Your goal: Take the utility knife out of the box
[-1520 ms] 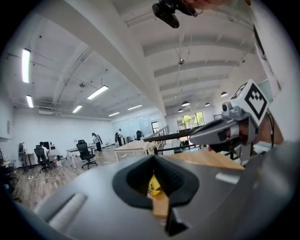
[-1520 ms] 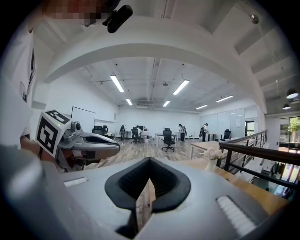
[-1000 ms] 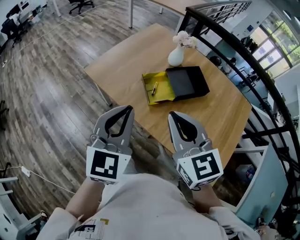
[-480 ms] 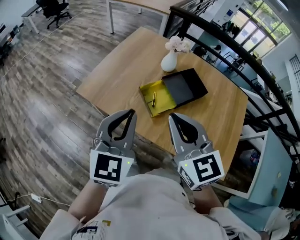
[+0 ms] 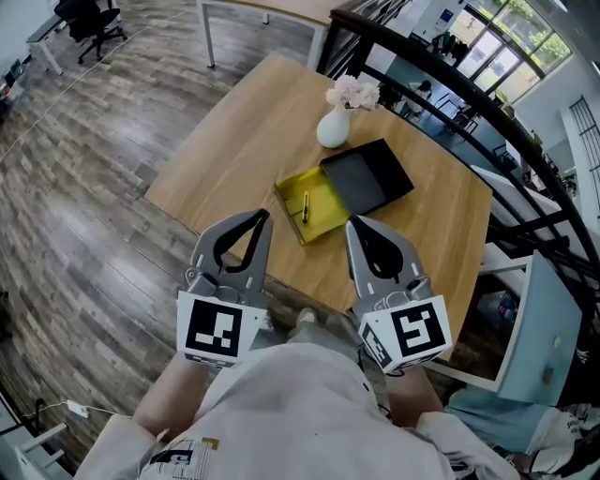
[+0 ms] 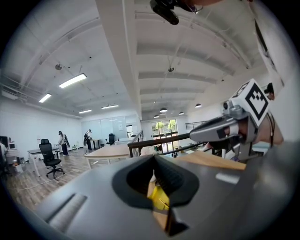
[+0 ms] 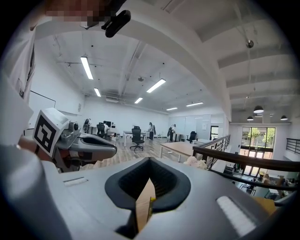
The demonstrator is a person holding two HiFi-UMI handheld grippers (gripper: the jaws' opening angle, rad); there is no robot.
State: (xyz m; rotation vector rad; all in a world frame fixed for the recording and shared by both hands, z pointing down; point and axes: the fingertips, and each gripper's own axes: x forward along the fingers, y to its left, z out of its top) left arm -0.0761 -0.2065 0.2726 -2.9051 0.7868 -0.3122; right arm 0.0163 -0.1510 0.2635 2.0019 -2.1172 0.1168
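A yellow utility knife (image 5: 305, 207) lies in the open yellow box (image 5: 324, 218) on the wooden table (image 5: 244, 131). The box's black lid (image 5: 367, 175) lies against its far right side. My left gripper (image 5: 260, 217) is shut and empty, and it hovers over the table's near edge, left of the box. My right gripper (image 5: 354, 225) is shut and empty too, just short of the box's near right corner. Through the slit of the left gripper (image 6: 154, 157) a bit of yellow box shows. The right gripper (image 7: 149, 161) shows table wood in its slit.
A white vase with pale flowers (image 5: 336, 124) stands just behind the box. A black railing (image 5: 441, 80) curves along the table's far right side. A pale chair (image 5: 534, 347) stands at the right. Wood floor (image 5: 75, 187) lies to the left, with an office chair (image 5: 89, 14) far off.
Both grippers have moved forward together toward the table, and the box now lies closer to their tips. The jaws have stayed shut.
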